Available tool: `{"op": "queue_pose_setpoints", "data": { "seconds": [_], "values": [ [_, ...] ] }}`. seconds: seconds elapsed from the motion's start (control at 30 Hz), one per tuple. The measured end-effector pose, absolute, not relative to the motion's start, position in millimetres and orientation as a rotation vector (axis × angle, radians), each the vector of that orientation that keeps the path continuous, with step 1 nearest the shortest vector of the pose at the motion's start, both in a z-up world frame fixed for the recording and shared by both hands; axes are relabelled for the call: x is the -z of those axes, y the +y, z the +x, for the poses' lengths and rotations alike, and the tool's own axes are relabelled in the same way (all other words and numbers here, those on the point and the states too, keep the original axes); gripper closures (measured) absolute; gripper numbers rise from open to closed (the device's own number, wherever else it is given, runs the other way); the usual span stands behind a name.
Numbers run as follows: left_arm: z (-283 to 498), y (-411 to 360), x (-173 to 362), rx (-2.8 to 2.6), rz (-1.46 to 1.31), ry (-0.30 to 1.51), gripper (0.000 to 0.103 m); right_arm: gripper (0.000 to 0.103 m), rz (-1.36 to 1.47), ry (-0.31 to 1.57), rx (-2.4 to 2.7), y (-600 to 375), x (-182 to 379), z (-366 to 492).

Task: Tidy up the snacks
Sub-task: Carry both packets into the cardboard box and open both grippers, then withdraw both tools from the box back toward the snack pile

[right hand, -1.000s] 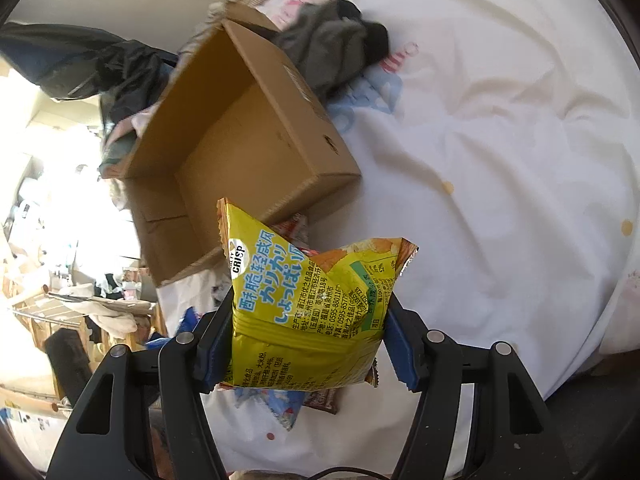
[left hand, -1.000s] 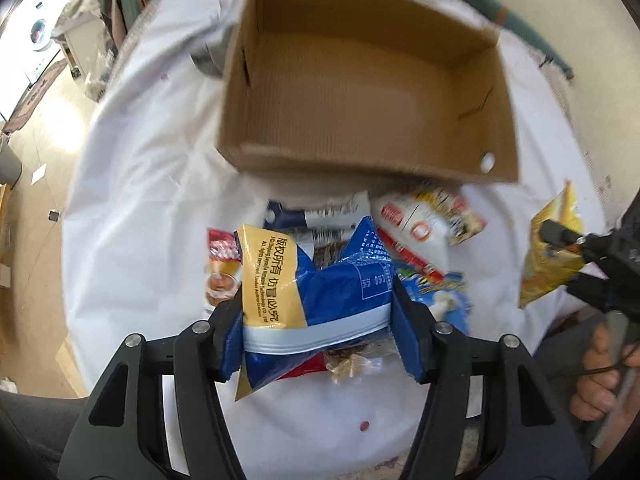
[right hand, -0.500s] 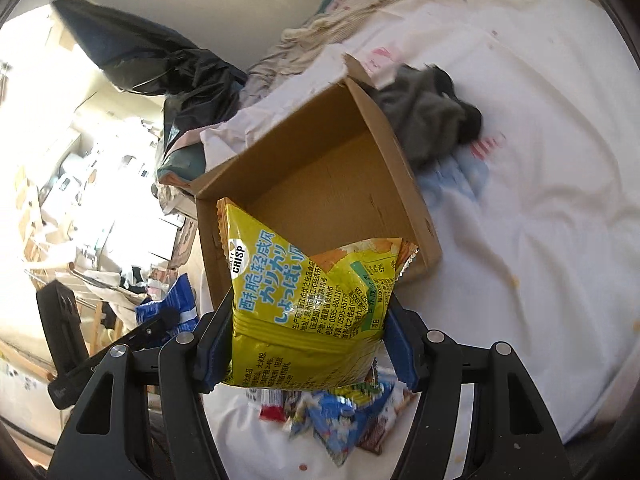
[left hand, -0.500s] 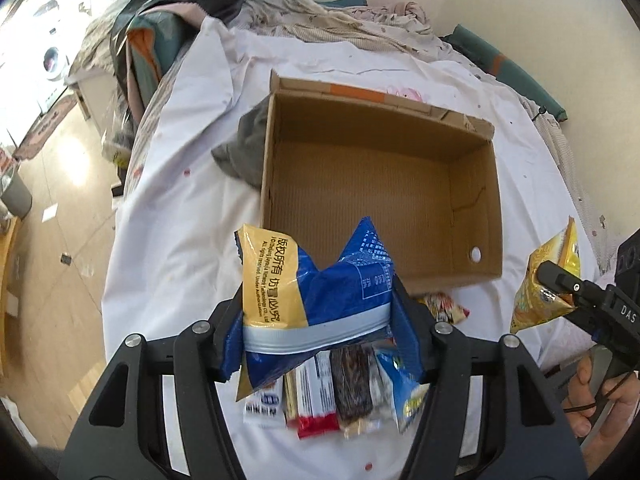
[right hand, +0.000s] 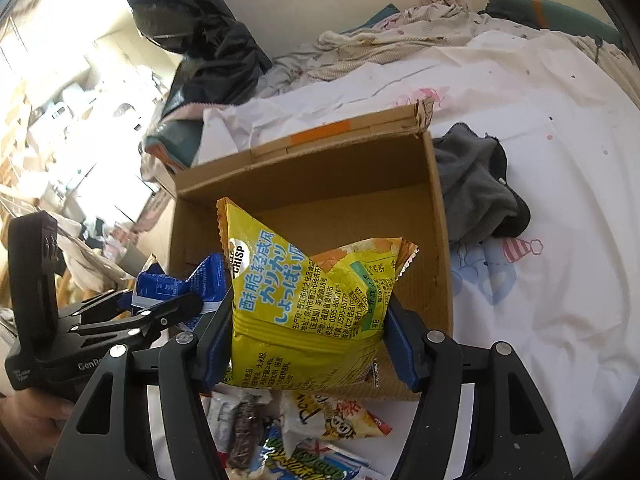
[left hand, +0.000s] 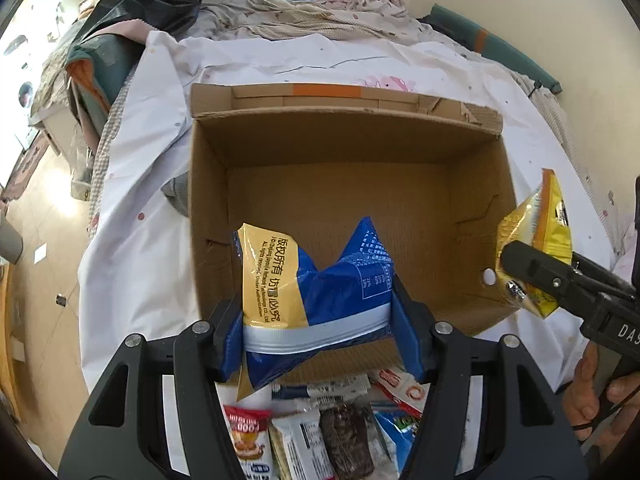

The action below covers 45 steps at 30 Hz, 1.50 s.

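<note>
My left gripper (left hand: 320, 328) is shut on a blue and yellow snack bag (left hand: 304, 296) and holds it over the near edge of an open, empty cardboard box (left hand: 344, 192). My right gripper (right hand: 308, 344) is shut on a yellow crisp bag (right hand: 308, 304) above the box's near wall (right hand: 400, 384). The yellow bag also shows in the left wrist view (left hand: 536, 236), at the box's right wall. The left gripper with its blue bag shows at the left of the right wrist view (right hand: 168, 300).
Several loose snack packs (left hand: 332, 428) lie on the white sheet (left hand: 132, 264) just in front of the box. A grey cloth (right hand: 476, 188) lies beside the box. Rumpled bedding (left hand: 320, 12) and a black bag (right hand: 200, 24) lie behind it.
Both grippers have moved forward with their bags, from over the snack pile to the near edge of the box. The box now fills the middle of both views.
</note>
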State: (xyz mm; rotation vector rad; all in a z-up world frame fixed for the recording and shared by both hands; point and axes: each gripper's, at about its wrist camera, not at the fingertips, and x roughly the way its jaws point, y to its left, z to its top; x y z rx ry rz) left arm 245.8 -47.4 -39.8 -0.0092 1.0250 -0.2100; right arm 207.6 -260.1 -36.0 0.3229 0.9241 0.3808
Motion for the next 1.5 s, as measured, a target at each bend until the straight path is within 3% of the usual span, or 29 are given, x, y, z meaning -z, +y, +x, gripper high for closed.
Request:
{"op": "queue_pose_setpoints", "data": {
  "seconds": [0.37,1.0,1.07,1.13,1.23,1.27,1.33,1.4,1.5],
  "values": [
    [255,-53,63,0.215,0.005,1.051,0.045,0.035,0.209,0.976,-0.343,-242,56,215],
    [256,-57,64,0.205,0.028,1.04,0.041,0.034,0.248,1.028,-0.294,-250,67,222],
    [255,-57,63,0.21,0.025,1.04,0.036,0.034,0.247,1.028,-0.296,-250,67,222],
    [253,-56,61,0.211,0.023,1.025,0.021,0.033,0.253,1.023,-0.301,-250,66,222],
    [251,-55,54,0.2,0.026,0.988,0.008,0.031,0.28,1.01,-0.32,-253,63,222],
    [251,-54,52,0.191,0.029,0.982,0.006,0.029,0.296,1.004,-0.33,-254,62,222],
    [249,-55,51,0.18,0.036,0.975,0.005,0.014,0.335,0.968,-0.345,-259,56,220],
    [247,-53,49,0.18,0.035,0.97,0.005,0.006,0.347,0.929,-0.341,-262,49,217],
    [244,-50,46,0.181,0.028,0.961,0.005,0.006,0.36,0.916,-0.342,-266,45,216]
  ]
}}
